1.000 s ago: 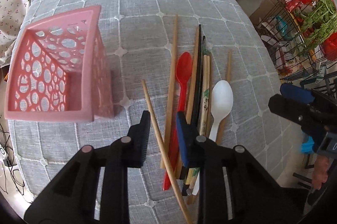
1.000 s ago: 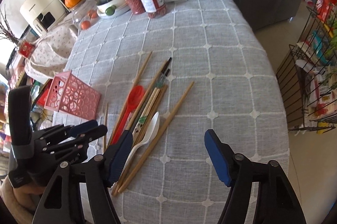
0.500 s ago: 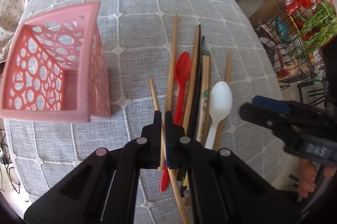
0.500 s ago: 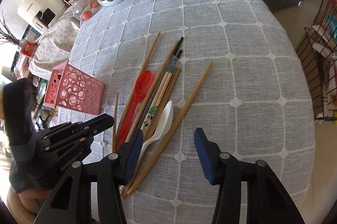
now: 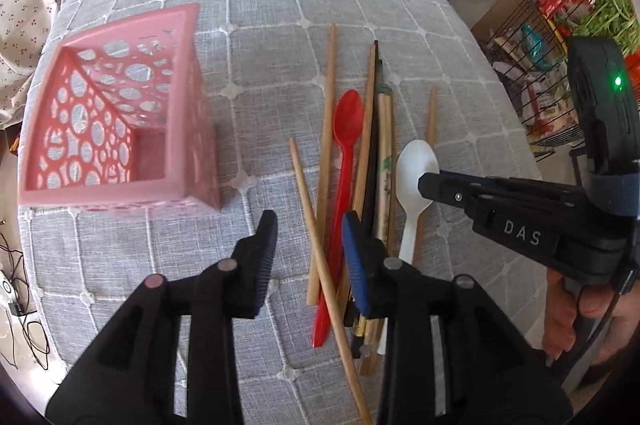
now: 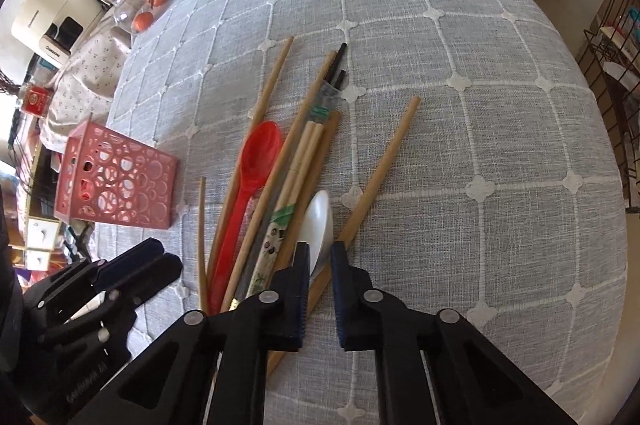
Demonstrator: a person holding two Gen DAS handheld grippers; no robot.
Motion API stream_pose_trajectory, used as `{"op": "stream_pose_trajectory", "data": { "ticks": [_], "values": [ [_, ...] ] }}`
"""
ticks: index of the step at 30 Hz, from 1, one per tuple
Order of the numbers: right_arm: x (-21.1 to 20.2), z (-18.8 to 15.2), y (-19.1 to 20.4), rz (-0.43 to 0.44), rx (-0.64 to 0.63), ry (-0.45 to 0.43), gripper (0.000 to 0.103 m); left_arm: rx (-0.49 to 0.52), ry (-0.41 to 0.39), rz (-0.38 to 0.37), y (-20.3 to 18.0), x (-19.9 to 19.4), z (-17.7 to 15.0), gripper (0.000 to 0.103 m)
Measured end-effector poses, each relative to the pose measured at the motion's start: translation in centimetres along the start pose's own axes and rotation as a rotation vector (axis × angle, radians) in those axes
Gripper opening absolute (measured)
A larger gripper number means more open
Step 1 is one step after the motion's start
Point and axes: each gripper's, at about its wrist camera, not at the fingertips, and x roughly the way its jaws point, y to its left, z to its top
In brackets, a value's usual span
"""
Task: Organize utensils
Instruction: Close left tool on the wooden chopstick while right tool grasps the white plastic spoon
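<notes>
between right tongs (image 6: 320,257), white spoon (image 6: 320,221)

The right tongs (image 6: 320,259) are nearly closed around the thin handle of the white spoon (image 6: 320,221). A long wooden chopstick (image 6: 380,173) lies just beside it. The red spoon (image 6: 252,169) rests in the pile of chopsticks on the gray worktop (image 6: 480,129). The pink basket (image 6: 116,181) sits to the left. The left tongs (image 6: 136,265) are low on the left.
</notes>
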Motion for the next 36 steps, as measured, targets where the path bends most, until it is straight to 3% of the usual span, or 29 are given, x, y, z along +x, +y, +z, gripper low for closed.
{"op": "stream_pose_trajectory", "data": {
  "ticks": [4,11,16,21,23,27,36],
  "values": [
    [-0.2,0.1,-0.5,0.001,0.016,-0.009,0.004,-0.026,0.027,0.0,0.1,1.3,0.3,0.035],
    [-1.5,-0.3,-1.1,0.012,0.012,-0.032,0.004,-0.06,0.049,-0.023,0.1,2.5,0.3,0.009],
    [-1.9,-0.4,-1.3,0.02,0.015,-0.037,0.005,-0.05,0.017,-0.026,-0.1,1.5,0.2,0.007],
    [-1.5,-0.2,-1.5,-0.01,0.027,-0.035,0.025,-0.034,-0.051,-0.049,0.4,-1.5,0.3,0.006],
    [-1.6,-0.2,-1.2,-0.011,0.02,-0.04,0.028,-0.031,-0.08,-0.056,0.5,-2.7,0.2,0.006],
    [-1.3,0.0,0.9,-0.028,-0.06,-0.049,0.044,-0.025,-0.12,-0.068,0.9,-4.4,0.0,0.006],
    [1.1,0.2,3.4,-0.133,-0.169,-0.039,0.044,-0.016,-0.154,-0.074,1.4,-5.8,-0.3,0.006]
  ]
}}
